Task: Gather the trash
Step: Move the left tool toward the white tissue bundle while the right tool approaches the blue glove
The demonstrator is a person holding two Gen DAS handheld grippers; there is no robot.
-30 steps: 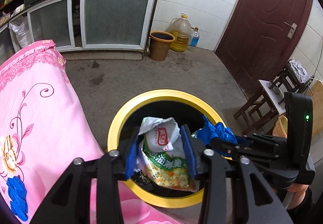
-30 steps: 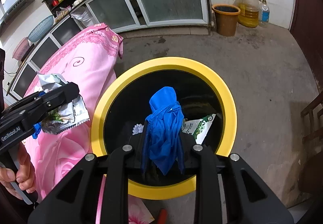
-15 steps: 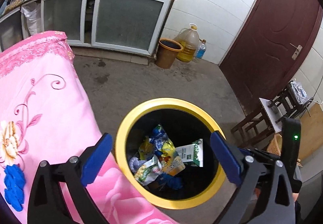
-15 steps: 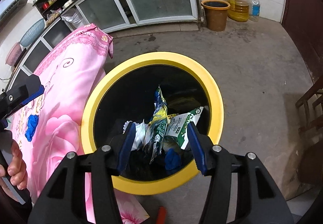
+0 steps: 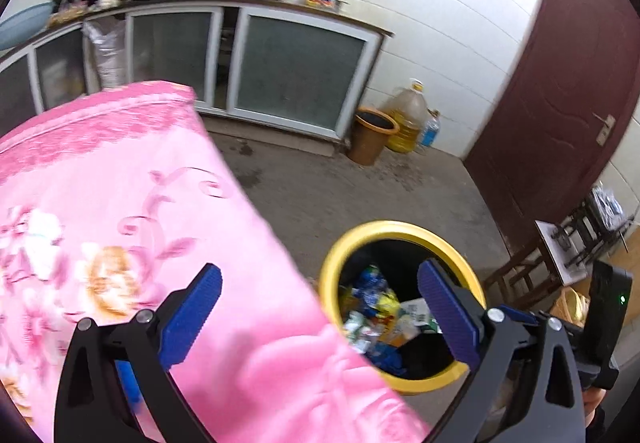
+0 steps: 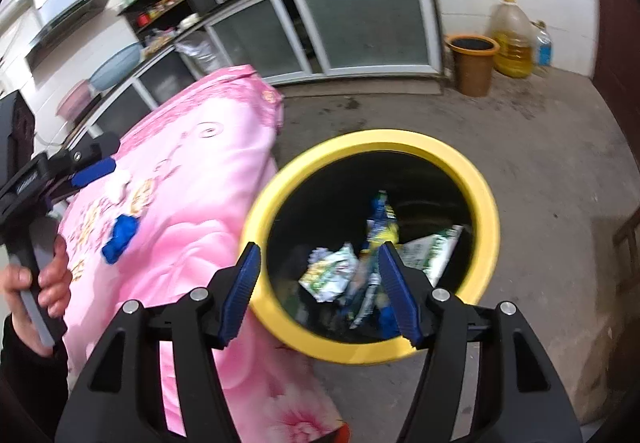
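Two pairs of tongs hang over a kitchen scene whose largest piece is the pink flowered cloth (image 5: pixel 120 211) covering the tabletop, which fills the left side of both wrist views. Just beside its edge, on the concrete floor (image 6: pixel 540 147), stands the black bin with a yellow rim (image 6: pixel 490 227), and inside it lies the trash: crumpled snack wrappers (image 6: pixel 330 273) and a green-and-white carton (image 6: pixel 438 247), with something blue low in the pile. A brown bucket (image 6: pixel 474 63) and a jug of yellow oil (image 6: pixel 512 39) sit well apart by the far wall, near the cabinets. The left tongs (image 5: pixel 320 317) are spread as wide as they go, empty, one pad over the cloth and the other over the bin mouth. The right tongs (image 6: pixel 320 293) are partly apart and opening, nothing between the pads, poised above the near rim of the bin. On the cloth rests a crumpled blue scrap (image 6: pixel 119 237), with a small white wad (image 6: pixel 118 185) near it; a hand (image 6: pixel 38 283) grips the left handle.
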